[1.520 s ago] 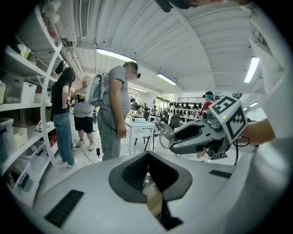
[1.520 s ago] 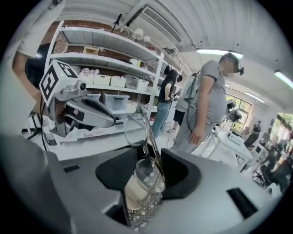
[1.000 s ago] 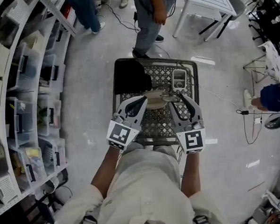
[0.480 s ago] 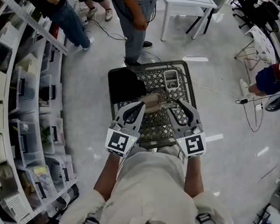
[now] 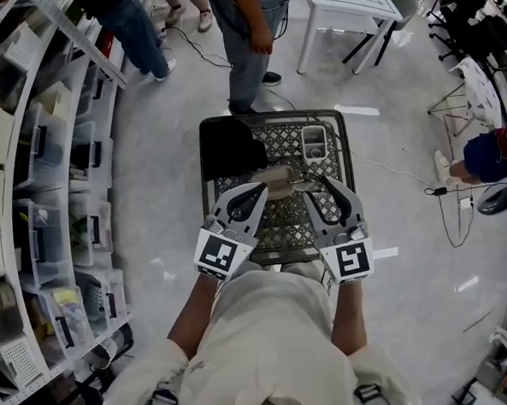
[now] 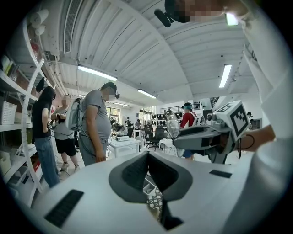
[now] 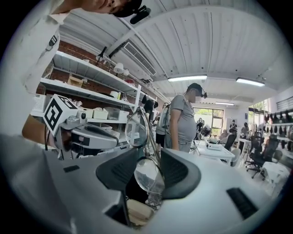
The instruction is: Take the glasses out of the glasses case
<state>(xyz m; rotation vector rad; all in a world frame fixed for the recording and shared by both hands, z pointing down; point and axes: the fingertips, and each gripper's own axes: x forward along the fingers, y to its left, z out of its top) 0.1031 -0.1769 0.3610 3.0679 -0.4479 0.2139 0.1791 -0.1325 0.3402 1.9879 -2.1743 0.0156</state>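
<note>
The glasses (image 7: 147, 176) have clear round lenses and a thin metal frame. My right gripper (image 7: 149, 170) is shut on them, one lens between the pads and the other lens (image 7: 136, 130) sticking up. In the head view they hang at the right gripper's (image 5: 309, 185) tip as the glasses (image 5: 302, 183). The beige glasses case (image 5: 278, 178) lies just below and between the two tips, over the cart, and shows as the case (image 7: 138, 211) under the right jaws. My left gripper (image 5: 263, 189) is level beside it. Its pads (image 6: 137, 171) meet with nothing between them.
A wire-mesh cart (image 5: 208, 210) stands under both grippers. It carries a black object (image 5: 229, 147) at far left and a small white container (image 5: 315, 142) at far right. A person (image 5: 251, 43) stands just beyond it. Shelves with bins (image 5: 40, 210) line the left and a white table (image 5: 353, 3) stands far right.
Both grippers have risen a little together, side by side, the right one keeping hold of the glasses. My view has swung slightly over the cart.
</note>
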